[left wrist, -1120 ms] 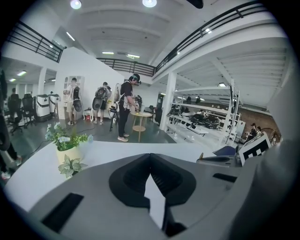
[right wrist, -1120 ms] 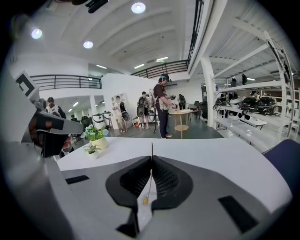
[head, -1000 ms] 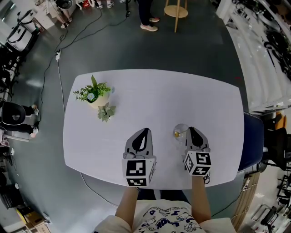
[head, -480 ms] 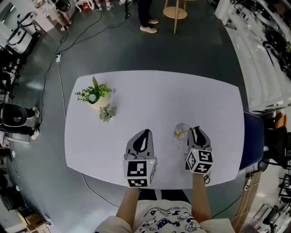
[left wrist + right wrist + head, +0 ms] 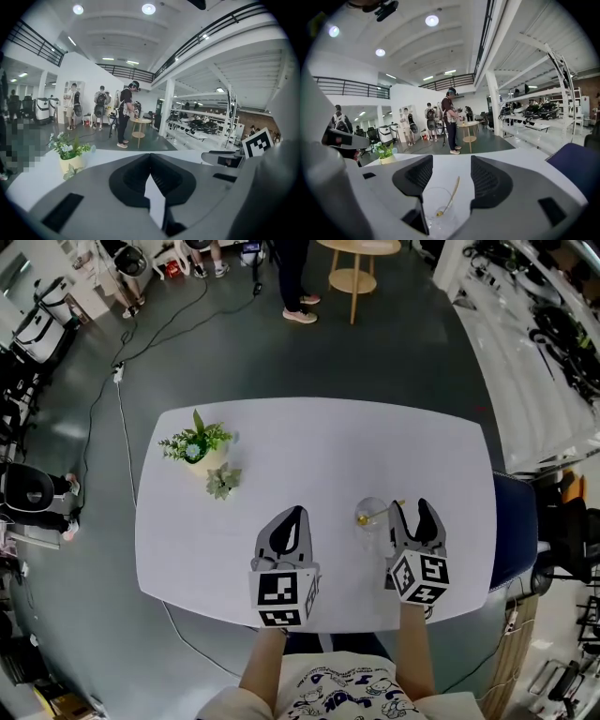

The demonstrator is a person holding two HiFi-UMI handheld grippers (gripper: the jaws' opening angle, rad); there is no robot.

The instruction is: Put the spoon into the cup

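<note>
Right hand-held gripper (image 5: 416,514): lower right of the head view; jaws opening and standing wide, pads touching nothing; the cup and spoon show in the gap between them in the right gripper view, free of both pads.

Left hand-held gripper (image 5: 291,521): lower centre of the head view; jaws closed together, nothing held.

Spoon (image 5: 450,193): gold-coloured; already in the cup (image 5: 432,208), bowl down, handle leaning on the rim toward the right hand-held gripper.

Cup: clear glass; upright on the table (image 5: 309,437), right of centre and near the lower edge in the head view, just beside the right hand-held gripper's jaws.

Step in hand, as judged: release made, withdrawal due. Done well: keep the jaws wide; draw straight back and up, away from the handle tip; avoid brushing the rim, since a light glass with a leaning spoon would likely tip or slide.

Count: hand-held grippers, two; spoon, one; cup, one; table, one; potted plant (image 5: 197,442), one, at the table's upper left; small leafy sprig (image 5: 222,481), one, just below the pot.
</note>
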